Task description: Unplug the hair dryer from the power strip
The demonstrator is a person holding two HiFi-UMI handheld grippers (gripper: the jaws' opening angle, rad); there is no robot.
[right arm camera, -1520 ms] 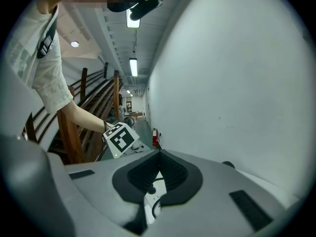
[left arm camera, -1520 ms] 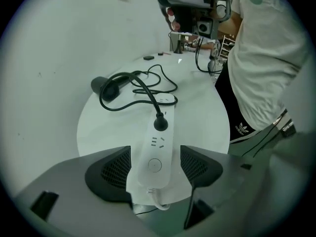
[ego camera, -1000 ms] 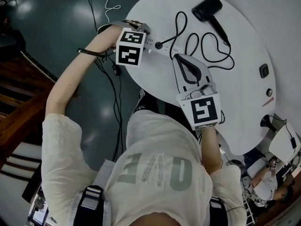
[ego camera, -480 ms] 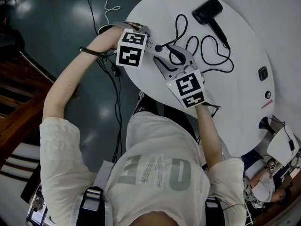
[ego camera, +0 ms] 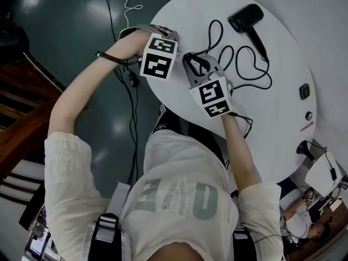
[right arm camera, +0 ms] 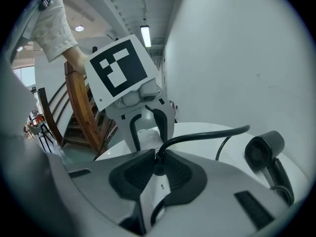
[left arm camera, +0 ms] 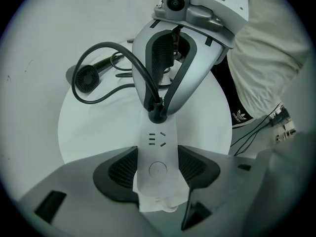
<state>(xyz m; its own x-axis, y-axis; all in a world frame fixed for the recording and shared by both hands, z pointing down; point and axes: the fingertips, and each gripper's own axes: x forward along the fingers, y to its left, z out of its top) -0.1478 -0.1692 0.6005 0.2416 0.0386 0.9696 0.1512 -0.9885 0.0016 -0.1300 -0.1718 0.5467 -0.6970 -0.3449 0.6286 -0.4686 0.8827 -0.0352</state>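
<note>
Two grippers meet at the near-left edge of the round white table (ego camera: pixel 277 113), both in your hands. Your left gripper (left arm camera: pixel 159 174) points steeply down and has its jaws clamped on the white power strip (left arm camera: pixel 157 143), one dark pad pressed to each long side, just behind the round button. The strip lies flat on the table and runs away from those jaws toward the plug (left arm camera: pixel 157 113).

That black plug is seated in the strip's far outlet, with one empty outlet between it and the button. Your right gripper (right arm camera: pixel 160 158) comes in from the opposite side, angled down. Its jaws are closing with the plug between them, and the pads (right arm camera: pixel 132 174) lie against its sides, as both gripper views show. So the two grippers face each other tip to tip along the strip, close together but not touching.

From the plug the black cord (right arm camera: pixel 207 134) rises in an arc, then snakes in loose loops across the tabletop. It ends at the black hair dryer (ego camera: pixel 246 18), which lies on its side near the far edge of the table, well apart from both grippers.

A few small dark items (ego camera: pixel 305 91) sit toward the table's right edge, too small to identify.
</note>
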